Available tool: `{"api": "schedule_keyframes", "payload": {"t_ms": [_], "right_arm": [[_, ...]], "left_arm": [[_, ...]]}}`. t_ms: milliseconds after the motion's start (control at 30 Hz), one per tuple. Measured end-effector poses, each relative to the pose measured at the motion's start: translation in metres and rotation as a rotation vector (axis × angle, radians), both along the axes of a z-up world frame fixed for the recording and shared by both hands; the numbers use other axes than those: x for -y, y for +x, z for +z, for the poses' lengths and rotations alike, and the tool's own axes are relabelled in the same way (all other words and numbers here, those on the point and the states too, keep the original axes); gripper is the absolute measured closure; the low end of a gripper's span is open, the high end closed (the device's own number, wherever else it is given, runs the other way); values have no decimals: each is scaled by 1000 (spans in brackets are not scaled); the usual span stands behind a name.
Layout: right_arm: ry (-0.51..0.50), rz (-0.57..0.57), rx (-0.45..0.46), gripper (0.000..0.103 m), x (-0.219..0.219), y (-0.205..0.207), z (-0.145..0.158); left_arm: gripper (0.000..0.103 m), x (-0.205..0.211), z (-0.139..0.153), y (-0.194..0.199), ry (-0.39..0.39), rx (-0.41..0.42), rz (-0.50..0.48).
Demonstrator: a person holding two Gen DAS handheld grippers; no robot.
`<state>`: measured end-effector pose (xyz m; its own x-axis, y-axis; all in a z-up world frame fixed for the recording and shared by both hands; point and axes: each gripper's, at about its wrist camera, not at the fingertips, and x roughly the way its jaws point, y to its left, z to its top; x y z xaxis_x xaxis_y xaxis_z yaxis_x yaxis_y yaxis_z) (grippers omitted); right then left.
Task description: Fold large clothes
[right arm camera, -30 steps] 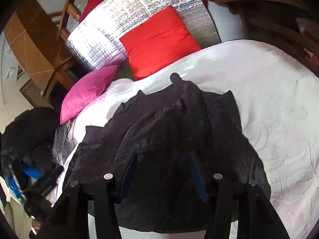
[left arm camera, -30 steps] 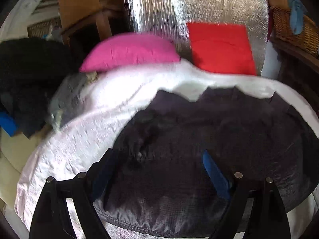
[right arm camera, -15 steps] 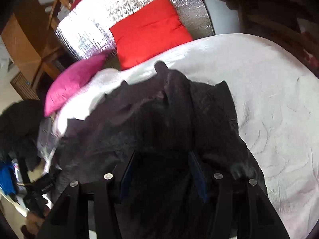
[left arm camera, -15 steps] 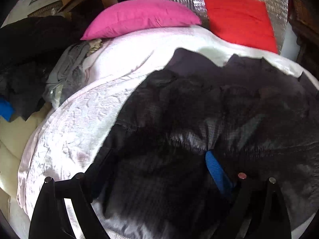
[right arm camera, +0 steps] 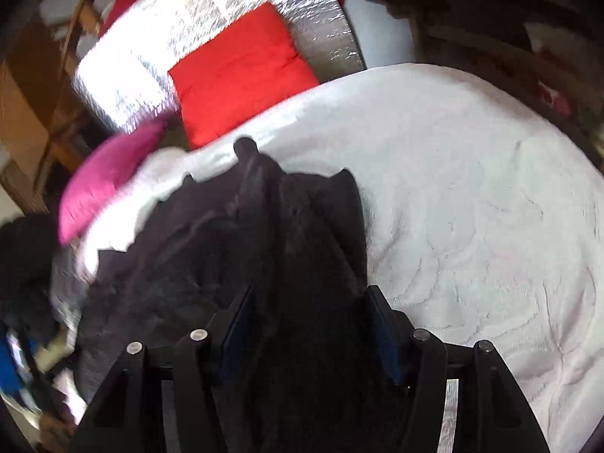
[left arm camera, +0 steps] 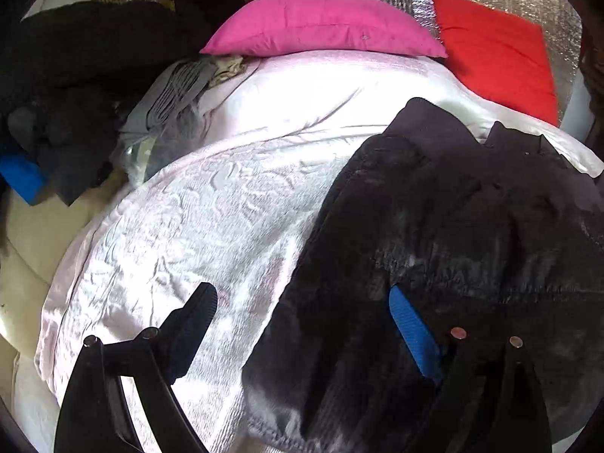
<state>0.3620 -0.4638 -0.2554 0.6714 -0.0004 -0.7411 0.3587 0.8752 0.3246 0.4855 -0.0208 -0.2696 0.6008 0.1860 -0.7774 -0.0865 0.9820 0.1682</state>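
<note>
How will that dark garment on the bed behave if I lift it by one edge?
The dark garment will probably flop and drape: it already lies in soft creases and bunched folds on the white bedspread. Its faint sheen suggests a thin, perhaps slippery fabric, so likely light. It may slide through the right gripper, whose fingers stand apart around it.

garment (left arm camera: 472,249): was black, with a faint fine grid weave and a dull sheen
bedspread (left arm camera: 211,226): was white with a pale pink cast and an embossed leafy pattern
left cushion (left arm camera: 321,26): was plain bright pink
right cushion (left arm camera: 498,53): was plain red
panel behind the cushions (right arm camera: 211,26): was shiny silver, quilted in small squares
left gripper (left arm camera: 302,302) pads: were blue on black fingers
clothes pile (left arm camera: 75,75): was black and grey
</note>
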Motion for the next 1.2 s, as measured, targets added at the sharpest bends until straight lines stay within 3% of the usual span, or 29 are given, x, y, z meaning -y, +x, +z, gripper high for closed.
{"api": "schedule_keyframes", "payload": {"t_ms": [33,67,167,267,400,500,600,700,767,833,933,1000,1067,1133,1200], "right_arm": [[-30,4,-20,66,-4,2,-2],[-50,7,-27,73,-6,3,-3],[-130,12,11,85,-16,-6,18],[-127,1,48,86,-16,-17,33],[-98,18,-79,84,-13,-2,-8],[-88,13,-53,81,-14,-5,1],[-9,-10,-4,77,-2,-14,14],[13,-64,70,67,11,-24,26],[27,-96,121,14,16,-29,32],[26,-109,155,14,15,-33,32],[-23,-86,96,16,4,-22,28],[-42,-70,79,28,-3,-16,20],[-71,-49,23,56,-10,-5,9],[-93,-35,-64,58,-11,3,-10],[-89,-46,-58,58,-11,3,-13]], "left_arm": [[10,3,-1,0,13,9,-11],[10,4,-3,1,24,16,-19],[10,1,-10,9,6,0,-15],[10,-5,-11,16,-51,-12,-2],[10,0,-12,14,-25,-5,-3],[10,7,-7,9,20,0,-13],[10,10,4,1,31,29,-19],[10,14,17,-8,29,72,-38],[10,18,23,-14,28,101,-65],[10,23,30,-20,36,129,-91],[10,30,40,-29,42,176,-134],[10,32,46,-33,38,203,-151],[10,33,51,-37,31,224,-164],[10,33,54,-39,29,236,-169],[10,34,55,-42,32,245,-176]]}}
